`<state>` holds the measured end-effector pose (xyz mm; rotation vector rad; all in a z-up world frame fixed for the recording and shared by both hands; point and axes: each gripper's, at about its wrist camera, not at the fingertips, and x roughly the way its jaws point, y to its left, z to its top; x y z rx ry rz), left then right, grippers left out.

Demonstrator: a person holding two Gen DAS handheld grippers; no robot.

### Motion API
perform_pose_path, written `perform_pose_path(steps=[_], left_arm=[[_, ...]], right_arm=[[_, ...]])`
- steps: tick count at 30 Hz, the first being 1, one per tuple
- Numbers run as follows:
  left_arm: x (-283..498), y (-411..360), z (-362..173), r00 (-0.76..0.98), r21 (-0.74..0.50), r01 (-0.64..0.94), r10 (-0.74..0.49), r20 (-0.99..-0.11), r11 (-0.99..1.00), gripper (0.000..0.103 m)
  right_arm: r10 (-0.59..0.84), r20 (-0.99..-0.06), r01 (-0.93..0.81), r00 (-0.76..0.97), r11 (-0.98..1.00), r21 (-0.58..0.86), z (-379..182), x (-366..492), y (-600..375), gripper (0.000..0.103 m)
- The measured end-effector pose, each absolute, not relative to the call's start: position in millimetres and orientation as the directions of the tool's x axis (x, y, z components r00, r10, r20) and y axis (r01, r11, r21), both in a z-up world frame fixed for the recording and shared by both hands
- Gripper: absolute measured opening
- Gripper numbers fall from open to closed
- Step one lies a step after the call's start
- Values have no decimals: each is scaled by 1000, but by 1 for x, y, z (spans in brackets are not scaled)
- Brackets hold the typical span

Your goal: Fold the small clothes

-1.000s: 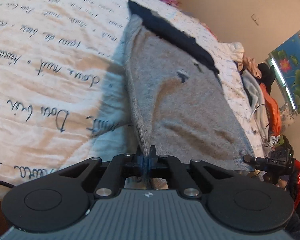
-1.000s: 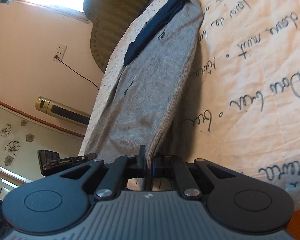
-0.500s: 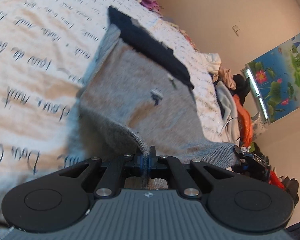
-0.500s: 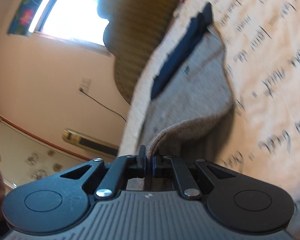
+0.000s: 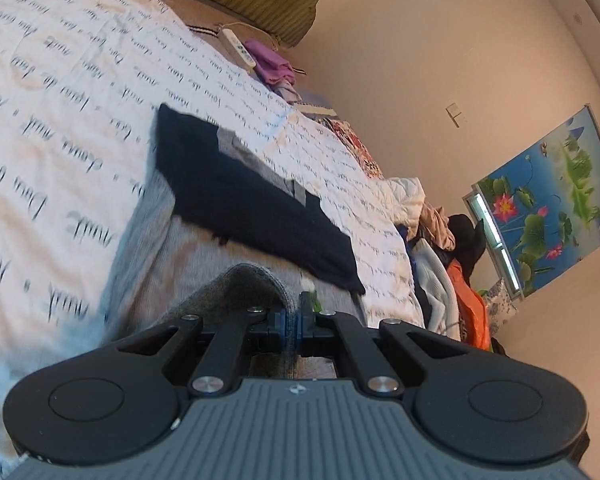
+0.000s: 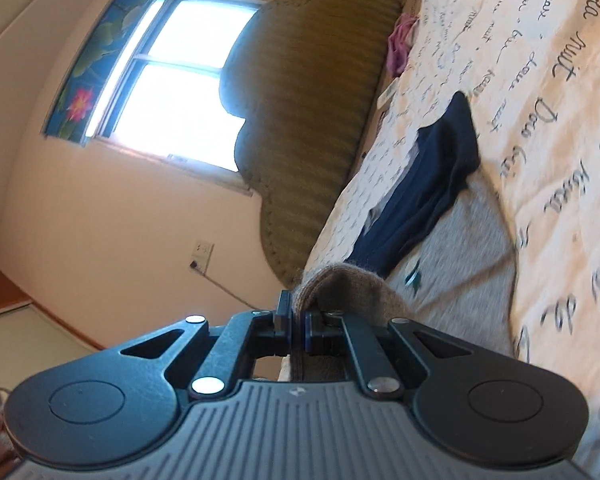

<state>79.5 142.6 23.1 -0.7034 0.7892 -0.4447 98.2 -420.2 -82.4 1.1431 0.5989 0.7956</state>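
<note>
A small grey knit garment (image 5: 188, 256) with a dark navy band (image 5: 252, 204) at its far end lies on the bed. My left gripper (image 5: 296, 316) is shut on one near hem corner, and the cloth arches up over the fingers. My right gripper (image 6: 298, 320) is shut on the other near corner of the grey garment (image 6: 468, 240). Both corners are lifted and carried over the garment, close to its navy band (image 6: 432, 196).
The bed sheet (image 5: 60, 120) is white with handwritten script. A green headboard (image 6: 308, 120) stands at the far end, with a remote (image 5: 238, 46) and purple cloth (image 5: 272, 64) near it. A pile of clothes (image 5: 440, 248) lies at the bed's right side.
Both grippers have lifted the near hem and moved it forward towards the navy band, so the grey garment is doubling over itself. Both jaws stay shut on the cloth.
</note>
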Motion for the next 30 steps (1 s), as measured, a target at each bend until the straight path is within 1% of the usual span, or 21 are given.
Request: perform_pose_path(steps=[5, 14, 16, 18, 20, 22, 24, 26, 27, 28, 29, 30], left_arm=[[120, 137, 30, 646, -692, 126, -588, -486, 711, 2], [187, 126, 34, 659, -653, 139, -562, -500, 744, 2], [205, 127, 37, 678, -651, 137, -550, -487, 746, 2], [225, 130, 37, 716, -629, 133, -513, -474, 766, 3], [254, 138, 26, 736, -632, 58, -461, -495, 772, 2], [278, 141, 7, 725, -622, -13, -421, -545, 783, 2], [291, 139, -7, 711, -595, -40, -396, -582, 803, 2], [296, 138, -14, 711, -574, -23, -390, -585, 819, 2], [296, 137, -15, 719, -563, -13, -384, -580, 826, 3], [297, 137, -14, 730, -555, -12, -372, -573, 832, 3], [298, 138, -12, 744, -546, -8, -360, -563, 838, 10], [298, 139, -8, 759, -529, -8, -339, -556, 848, 15]], right_arm=[[803, -37, -242, 594, 223, 944, -82, 135, -422, 6], [796, -55, -268, 603, 267, 926, -65, 211, -421, 6], [789, -60, -266, 611, 277, 923, -62, 233, -421, 6], [777, -68, -249, 626, 282, 926, -64, 255, -421, 6], [747, -111, -187, 656, 304, 934, -74, 282, -422, 6], [746, -160, -108, 647, 298, 949, -96, 309, -418, 6], [738, -238, -43, 632, 339, 940, -114, 328, -408, 7], [732, -285, 0, 619, 362, 932, -126, 339, -400, 9], [737, -287, 15, 612, 352, 936, -130, 343, -399, 10], [741, -280, 18, 610, 340, 940, -133, 347, -399, 14], [741, -279, 24, 611, 335, 942, -133, 349, -400, 17], [741, -276, 29, 613, 328, 944, -132, 352, -402, 33]])
